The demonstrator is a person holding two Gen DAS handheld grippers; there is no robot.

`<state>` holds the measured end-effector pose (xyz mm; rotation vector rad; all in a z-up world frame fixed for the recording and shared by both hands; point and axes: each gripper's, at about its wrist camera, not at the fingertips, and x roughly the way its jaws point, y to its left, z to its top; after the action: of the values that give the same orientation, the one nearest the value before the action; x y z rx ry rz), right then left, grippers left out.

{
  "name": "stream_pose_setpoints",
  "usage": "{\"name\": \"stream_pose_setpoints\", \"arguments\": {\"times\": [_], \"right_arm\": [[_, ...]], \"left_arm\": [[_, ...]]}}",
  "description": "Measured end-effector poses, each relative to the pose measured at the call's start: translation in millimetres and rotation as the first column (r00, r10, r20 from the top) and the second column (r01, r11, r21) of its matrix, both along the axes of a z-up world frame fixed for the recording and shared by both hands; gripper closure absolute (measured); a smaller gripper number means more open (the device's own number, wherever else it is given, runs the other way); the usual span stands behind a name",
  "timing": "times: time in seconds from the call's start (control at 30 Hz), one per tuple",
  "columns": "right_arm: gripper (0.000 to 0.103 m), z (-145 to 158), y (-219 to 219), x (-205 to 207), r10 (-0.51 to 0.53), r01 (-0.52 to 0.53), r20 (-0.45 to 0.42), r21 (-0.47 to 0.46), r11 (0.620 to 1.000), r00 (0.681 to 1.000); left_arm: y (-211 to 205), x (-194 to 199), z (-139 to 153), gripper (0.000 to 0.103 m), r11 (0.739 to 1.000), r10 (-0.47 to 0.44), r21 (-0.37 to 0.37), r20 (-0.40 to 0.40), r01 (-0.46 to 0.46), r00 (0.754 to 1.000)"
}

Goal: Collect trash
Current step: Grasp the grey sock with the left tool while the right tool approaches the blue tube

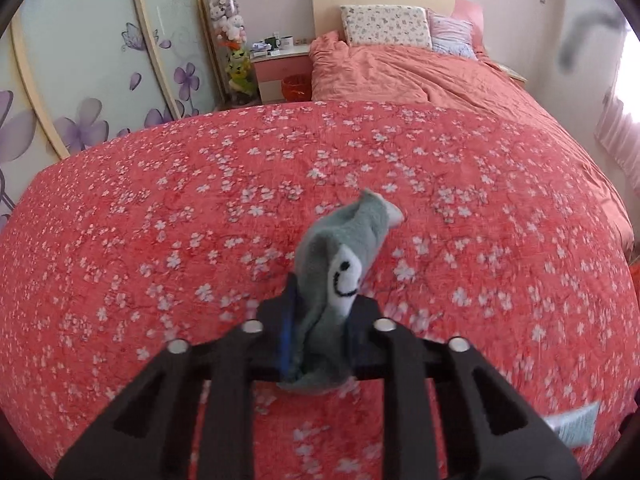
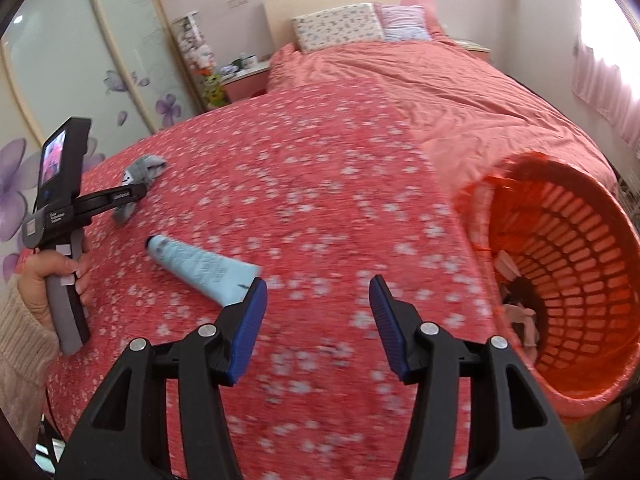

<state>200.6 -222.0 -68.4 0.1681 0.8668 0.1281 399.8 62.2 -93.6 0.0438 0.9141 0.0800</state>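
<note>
My left gripper (image 1: 318, 320) is shut on a grey sock with a white smiley face (image 1: 344, 248) and holds it just above the red flowered bedspread (image 1: 200, 200). The sock also shows in the right wrist view (image 2: 140, 178), pinched in the left gripper (image 2: 136, 194) at the bed's left side. My right gripper (image 2: 318, 304) is open and empty above the bedspread. A light blue tube (image 2: 200, 266) lies on the bed just left of its left finger. An orange slatted basket (image 2: 560, 248) lies on its side at the right, with some items inside.
Pillows (image 1: 386, 26) and a rumpled pink duvet (image 1: 420, 76) lie at the bed's far end. A nightstand with mugs (image 1: 280, 56) and another orange bin (image 1: 296, 88) stand left of the bed. A flowered wardrobe (image 1: 80, 80) lines the left wall.
</note>
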Motion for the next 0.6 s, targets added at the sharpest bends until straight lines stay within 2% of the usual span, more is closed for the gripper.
{"name": "stream_pose_setpoints", "arguments": {"times": [0.23,0.3,0.47,0.53,0.57,0.6], "right_arm": [[0.047,-6.2,51.6,18.0,0.129,-0.129,-0.017,-0.032,0.991,0.992],[0.044,-5.6,64.5,23.5,0.153,-0.154,-0.014,-0.052,0.987,0.988],[0.037,-7.0,95.2,40.3,0.208,-0.208,-0.019,-0.156,0.965,0.978],[0.037,-9.7,101.0,45.5,0.215,-0.216,-0.028,-0.183,0.959,0.976],[0.04,-11.1,102.6,48.4,0.212,-0.214,-0.031,-0.193,0.957,0.977],[0.049,-11.8,102.7,49.5,0.207,-0.21,-0.034,-0.195,0.958,0.978]], "left_arm": [[27.1,-52.4,-3.2,0.09,0.999,-0.039,-0.013,0.0,0.039,0.999],[33.1,-67.9,-3.7,0.086,0.999,-0.047,-0.012,0.001,0.047,0.999],[41.3,-90.1,-6.6,0.083,0.999,-0.054,-0.004,0.009,0.054,0.999],[42.2,-92.3,-7.4,0.083,0.999,-0.053,-0.01,0.012,0.053,0.999],[42.6,-92.2,-7.5,0.083,0.999,-0.051,-0.015,0.014,0.051,0.999],[43.5,-94.1,-8.1,0.083,0.999,-0.049,-0.019,0.015,0.05,0.999]]}}
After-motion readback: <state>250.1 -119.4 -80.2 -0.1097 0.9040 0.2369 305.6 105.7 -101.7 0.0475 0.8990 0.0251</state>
